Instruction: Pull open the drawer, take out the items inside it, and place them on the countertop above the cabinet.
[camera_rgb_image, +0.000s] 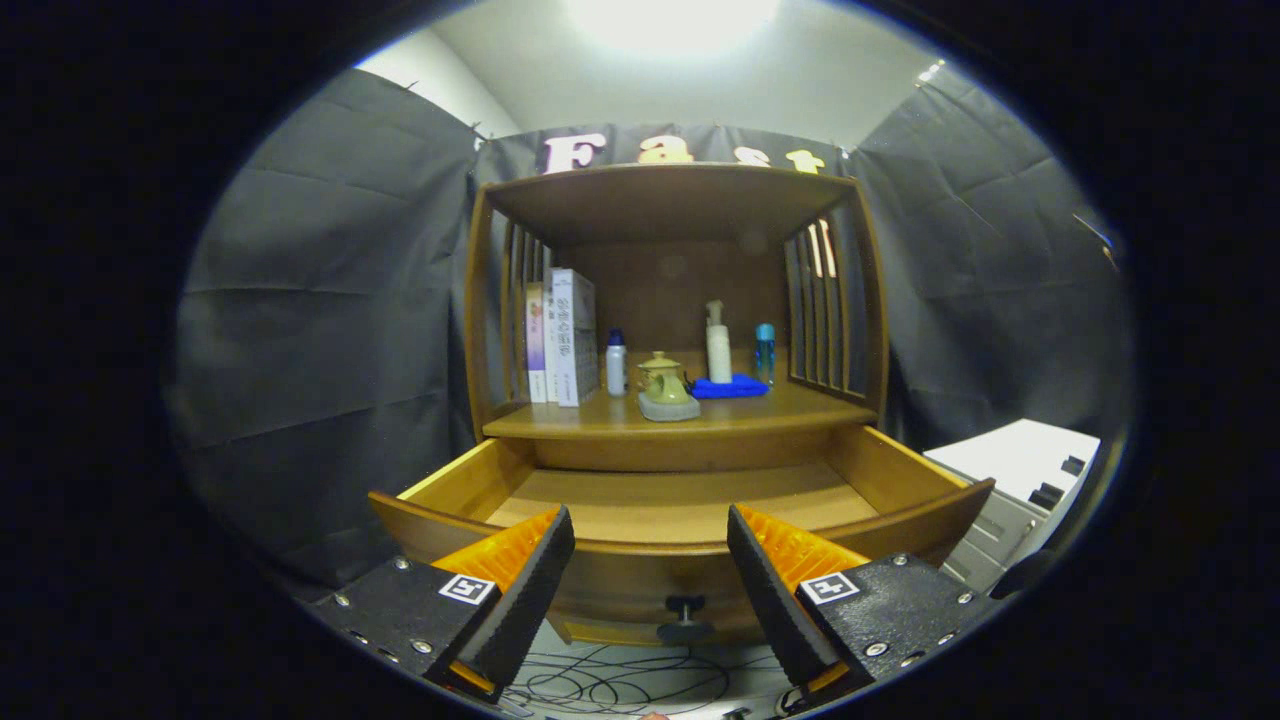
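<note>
The wooden drawer (900, 490) stands pulled out toward me, and its visible floor is bare. Its dark knob (684, 612) hangs on the front panel, low between my fingers. My gripper (650, 535) is open, held just in front of the drawer's front edge with nothing between the fingers. On the countertop (560, 420) above the drawer stand a yellow-green teapot (665, 385) on a pale base, a blue cloth (730, 387), a white pump bottle (718, 345), a small white bottle with a blue cap (616, 363) and a blue bottle (765, 352).
Several books (562, 350) stand upright at the countertop's left side. The cabinet (660, 195) has slatted side walls and a top board. A white and grey unit (1020, 480) stands to the right. Loose cables (640, 680) lie on the floor below the drawer.
</note>
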